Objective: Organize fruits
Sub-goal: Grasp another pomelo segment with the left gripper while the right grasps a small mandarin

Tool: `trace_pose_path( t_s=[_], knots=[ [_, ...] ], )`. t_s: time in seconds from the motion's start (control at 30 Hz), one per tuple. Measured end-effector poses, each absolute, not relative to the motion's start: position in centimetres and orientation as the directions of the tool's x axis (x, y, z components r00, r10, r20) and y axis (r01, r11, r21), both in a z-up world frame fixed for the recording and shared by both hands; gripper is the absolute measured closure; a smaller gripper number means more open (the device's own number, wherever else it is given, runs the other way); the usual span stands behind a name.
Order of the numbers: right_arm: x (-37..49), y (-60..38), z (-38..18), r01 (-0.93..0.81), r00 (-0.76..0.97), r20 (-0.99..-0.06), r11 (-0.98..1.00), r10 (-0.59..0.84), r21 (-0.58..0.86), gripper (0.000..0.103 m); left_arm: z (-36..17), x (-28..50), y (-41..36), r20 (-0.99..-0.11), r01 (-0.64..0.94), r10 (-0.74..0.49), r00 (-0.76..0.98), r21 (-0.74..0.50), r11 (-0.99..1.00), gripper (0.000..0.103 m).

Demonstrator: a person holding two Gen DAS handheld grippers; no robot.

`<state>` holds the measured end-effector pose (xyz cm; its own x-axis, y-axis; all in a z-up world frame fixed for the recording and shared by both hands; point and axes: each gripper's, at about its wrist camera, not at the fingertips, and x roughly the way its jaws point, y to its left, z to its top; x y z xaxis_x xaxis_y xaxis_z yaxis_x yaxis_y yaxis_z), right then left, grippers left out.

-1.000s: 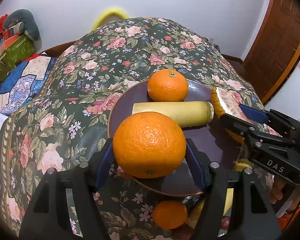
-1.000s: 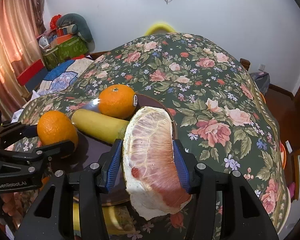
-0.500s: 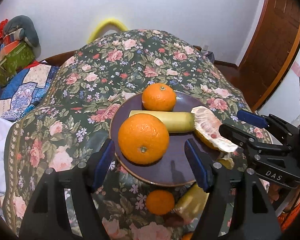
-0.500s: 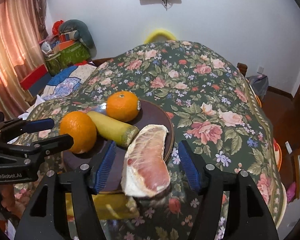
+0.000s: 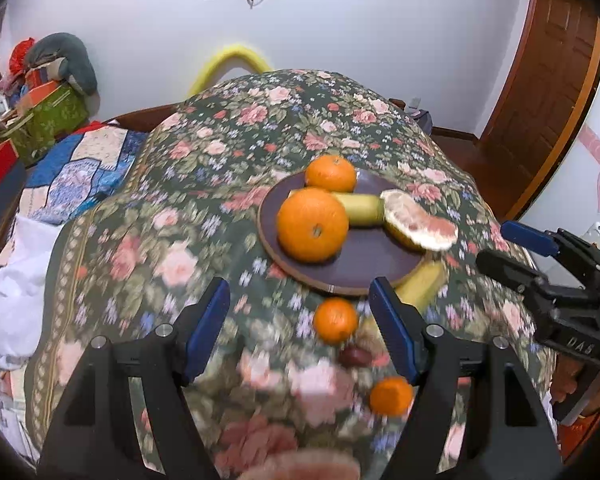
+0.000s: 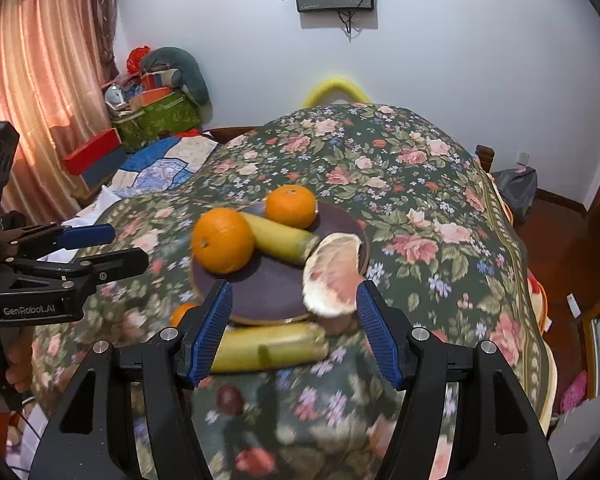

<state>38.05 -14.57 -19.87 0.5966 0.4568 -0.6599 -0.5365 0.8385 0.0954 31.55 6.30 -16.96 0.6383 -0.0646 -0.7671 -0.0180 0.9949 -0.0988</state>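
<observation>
Left tool [image 5: 300,326] and right tool [image 6: 294,330] are both hanging spread, gripping nothing. Oranges [image 5: 312,225], pomelo [image 6: 332,274] are sitting on plate [image 5: 360,268]; pomelo is overhanging rim, risking tipping onto desk [image 6: 420,208].

— Any writing you can read?
— "GenRobot.AI", in pale letters on the black body of the left gripper [image 6: 104,250], seen from the right wrist.
— Anything else?
— "DAS" on the black body of the right gripper [image 5: 516,250], seen from the left wrist.
</observation>
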Motion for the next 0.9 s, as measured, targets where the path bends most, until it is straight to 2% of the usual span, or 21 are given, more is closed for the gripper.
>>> trace_pose_path(
  t_s=[0.47, 0.77, 0.9],
  knots=[
    [32.8, -14.4, -19.0, -0.530, 0.590, -0.667, 0.841, 0.456, 0.106, 0.041, -20.2, 23.0, 8.1, -0.827, -0.055, -0.030, 0.562, -0.073, 0.996, 0.022],
    [31.5, -13.9, -19.5, -0.529, 0.581, -0.680, 0.842, 0.447, 0.102, 0.041, -24.1, 20.4, 8.4, -0.875, -0.033, -0.042, 0.482, -0.066, 0.997, 0.022],
    [31.4, -13.7, -19.9, -0.532, 0.573, -0.687, 0.840, 0.447, 0.104, 0.041, -25.0, 20.3, 7.9, -0.884, -0.023, -0.026, 0.466, -0.041, 0.999, 0.018]
  ],
)
